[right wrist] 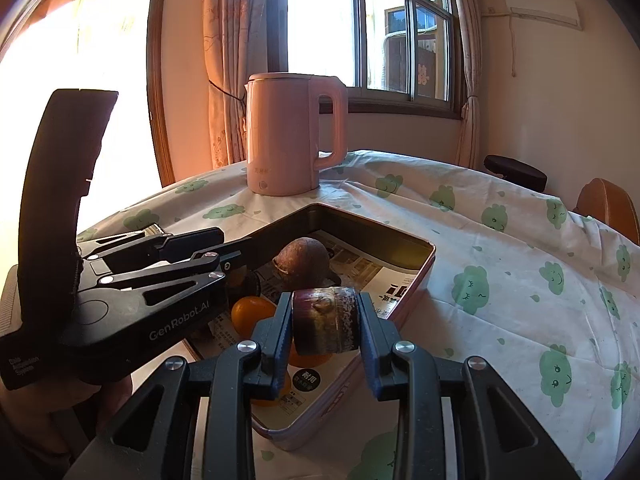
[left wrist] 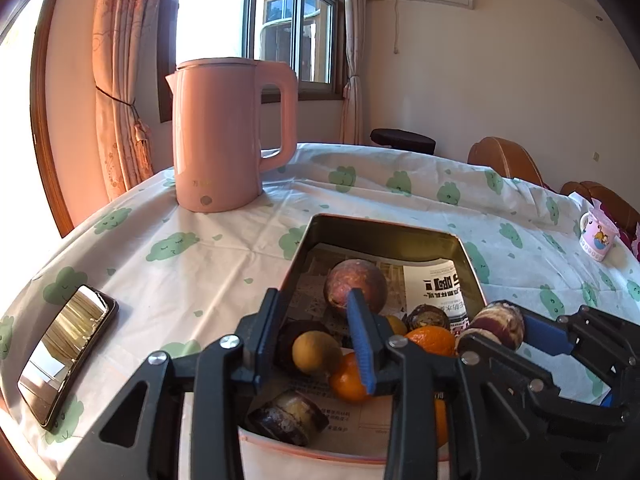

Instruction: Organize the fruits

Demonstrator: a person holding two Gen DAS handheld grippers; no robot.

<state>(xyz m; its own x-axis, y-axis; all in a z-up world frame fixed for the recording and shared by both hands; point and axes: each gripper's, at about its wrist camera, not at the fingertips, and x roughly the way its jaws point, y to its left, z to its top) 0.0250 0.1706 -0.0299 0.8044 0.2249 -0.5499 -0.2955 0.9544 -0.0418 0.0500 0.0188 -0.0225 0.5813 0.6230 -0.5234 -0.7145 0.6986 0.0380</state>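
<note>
Fruit lay in a rectangular metal tin [left wrist: 384, 236] lined with newspaper, on a table under a white cloth [left wrist: 208, 252] printed with green clouds. Inside were a large reddish-brown round fruit [left wrist: 355, 285], a yellowish one [left wrist: 316, 352], two oranges [left wrist: 432, 338] and several dark, banded cylindrical pieces — one near the front wall [left wrist: 288, 416]. The left gripper [left wrist: 316, 344] hung over the tin with its blue-padded fingers spread apart and nothing pinched between them. The right gripper [right wrist: 324, 324] pinched another dark banded piece [right wrist: 325, 319] by its flat ends, held above the tin's near corner. A pink kettle [left wrist: 224, 132] stood behind the tin, a phone [left wrist: 66, 354] lay at the cloth's left edge — a small patterned cup [left wrist: 598, 238] stood far right.
</note>
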